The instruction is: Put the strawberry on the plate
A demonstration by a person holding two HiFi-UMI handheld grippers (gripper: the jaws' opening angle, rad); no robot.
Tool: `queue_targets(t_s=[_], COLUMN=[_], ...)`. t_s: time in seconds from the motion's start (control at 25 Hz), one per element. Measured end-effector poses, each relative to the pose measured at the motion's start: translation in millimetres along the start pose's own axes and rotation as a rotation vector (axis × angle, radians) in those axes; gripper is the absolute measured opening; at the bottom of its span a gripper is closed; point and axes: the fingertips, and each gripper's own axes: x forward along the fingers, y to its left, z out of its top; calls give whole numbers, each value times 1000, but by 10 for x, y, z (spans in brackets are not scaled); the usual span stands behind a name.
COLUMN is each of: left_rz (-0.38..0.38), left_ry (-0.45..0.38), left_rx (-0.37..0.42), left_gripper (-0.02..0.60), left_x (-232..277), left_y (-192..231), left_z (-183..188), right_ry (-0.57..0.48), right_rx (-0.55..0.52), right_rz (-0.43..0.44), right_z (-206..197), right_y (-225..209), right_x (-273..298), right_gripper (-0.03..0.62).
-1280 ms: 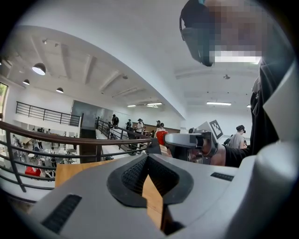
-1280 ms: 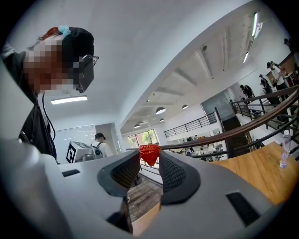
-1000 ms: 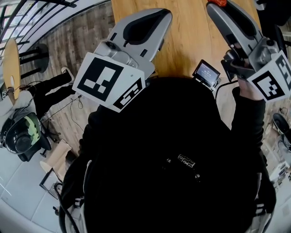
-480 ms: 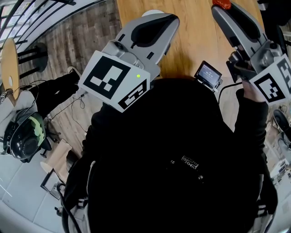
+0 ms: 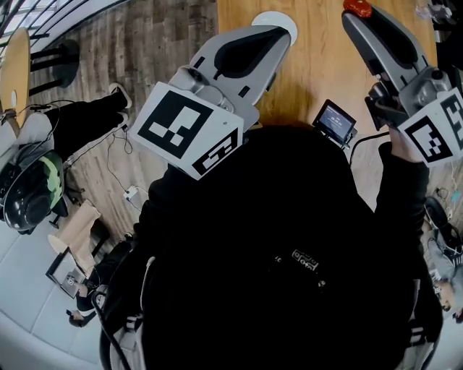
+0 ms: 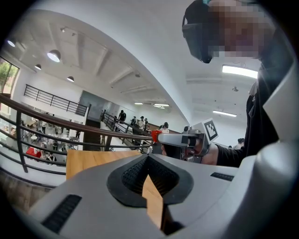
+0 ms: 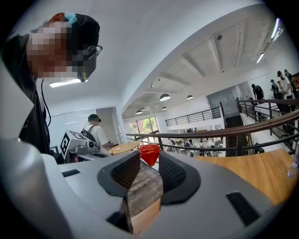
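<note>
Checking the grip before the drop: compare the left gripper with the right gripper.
The left gripper has its fingers closed together on nothing; the right gripper has its fingers apart, clamped on the strawberry at their tips. In the head view the left gripper's tip lies over the white plate; the right gripper's tip is off to the plate's right, over bare table. Both share the same grey build.

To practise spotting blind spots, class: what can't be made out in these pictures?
Plate: head view, partly covered by the left gripper.
Strawberry: head view, cut off by the top edge; clear only in the right gripper view.
Table: head view, mostly hidden behind the person's body.
Small screen: head view, its display too small to read.
</note>
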Motion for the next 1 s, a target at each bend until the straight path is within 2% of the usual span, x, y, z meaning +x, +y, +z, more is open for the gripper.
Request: queue_targets(t_s=[0.16,0.44,0.76,1.0], left_rz=[36,77,88,83], left_ry=[-4,-11,-12,5], left_rx=[-14,-54,-107,-115], left_gripper=[3,3,3,3], left_x=[-146,-559,-642,-607], left_y=[53,431,502,509], left_z=[-27,-127,-284,-363], right_ry=[29,72,111,122], right_rx=[-15,-19,7,46], right_rz=[26,61,66,78], right_z=[-61,-198,-437,-637], right_y=[92,304,231,180], right_x=[146,691,874,913], right_gripper=[137,137,137,137])
